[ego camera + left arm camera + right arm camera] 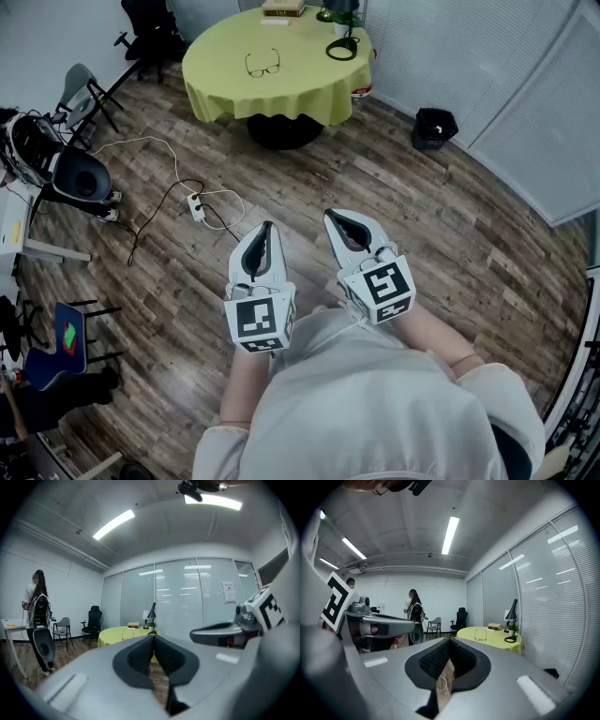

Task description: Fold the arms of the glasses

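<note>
The glasses (262, 64) lie with arms open on a round table under a yellow-green cloth (225, 84), far across the room from me. In the right gripper view the glasses (481, 634) show small on that table (492, 638). My left gripper (267, 227) and right gripper (329, 217) are held side by side over the wooden floor, well short of the table, pointing towards it. Both are shut with nothing between the jaws. In the left gripper view the left gripper (153, 637) hides part of the table (117, 634); the right gripper (449, 641) leaves the table in sight.
A black desk lamp (342, 37) and stacked books (283, 7) stand on the table's far side. On the floor are a power strip with cable (197, 206), a black bin (434, 127), chairs (84, 94) at the left. A person (37, 616) stands by the left wall.
</note>
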The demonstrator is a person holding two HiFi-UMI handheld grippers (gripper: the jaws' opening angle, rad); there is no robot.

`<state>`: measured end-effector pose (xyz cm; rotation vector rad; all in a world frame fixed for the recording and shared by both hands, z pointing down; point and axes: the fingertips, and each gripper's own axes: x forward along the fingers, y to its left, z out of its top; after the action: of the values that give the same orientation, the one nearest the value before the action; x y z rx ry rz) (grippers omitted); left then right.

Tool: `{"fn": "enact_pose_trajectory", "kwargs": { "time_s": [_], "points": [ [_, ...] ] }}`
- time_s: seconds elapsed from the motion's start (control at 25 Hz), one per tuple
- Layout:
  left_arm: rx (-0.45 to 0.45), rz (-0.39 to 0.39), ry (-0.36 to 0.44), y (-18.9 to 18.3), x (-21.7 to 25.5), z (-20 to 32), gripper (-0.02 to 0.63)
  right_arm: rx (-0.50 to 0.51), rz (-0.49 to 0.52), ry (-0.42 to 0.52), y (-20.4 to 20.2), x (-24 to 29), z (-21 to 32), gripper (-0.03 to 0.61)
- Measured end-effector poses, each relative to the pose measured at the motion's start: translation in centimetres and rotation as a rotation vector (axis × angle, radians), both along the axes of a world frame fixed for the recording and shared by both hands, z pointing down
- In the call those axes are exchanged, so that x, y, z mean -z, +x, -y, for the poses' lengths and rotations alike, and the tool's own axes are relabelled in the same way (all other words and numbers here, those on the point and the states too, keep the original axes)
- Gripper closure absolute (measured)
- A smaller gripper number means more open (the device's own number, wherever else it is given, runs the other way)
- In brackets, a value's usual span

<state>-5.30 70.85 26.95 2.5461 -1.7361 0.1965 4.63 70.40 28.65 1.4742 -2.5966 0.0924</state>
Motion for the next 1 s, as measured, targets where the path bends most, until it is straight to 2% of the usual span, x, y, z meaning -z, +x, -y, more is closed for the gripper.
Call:
{"fn": "enact_pose_trajectory", "kwargs": {
  "time_s": [0.36, 0.6, 0.76, 1.0],
  "points": [
    [0.008, -0.005, -0.011, -1.1, -0.7, 0.5, 0.607, 0.007, -0.03, -0.012, -1.0, -0.9, 0.3, 0.58],
    [0.016, -0.014, -0.027, -2.1, -1.4, 1.3, 0.607, 0.007, -0.014, -0.032, -1.8, -1.5, 1.3, 0.58],
    [0.02, -0.029, -0.062, -2.1, -2.4, 2.6, 0.607, 0.016, -0.042, -0.044, -1.8, -2.2, 2.4, 0.58],
    [0.039, -0.002, -0.084, -1.4, -3.9, 5.7, 0.607, 0.042, -0.041, -0.07, -1.1, -3.9, 6.1, 0.58]
  ]
}}
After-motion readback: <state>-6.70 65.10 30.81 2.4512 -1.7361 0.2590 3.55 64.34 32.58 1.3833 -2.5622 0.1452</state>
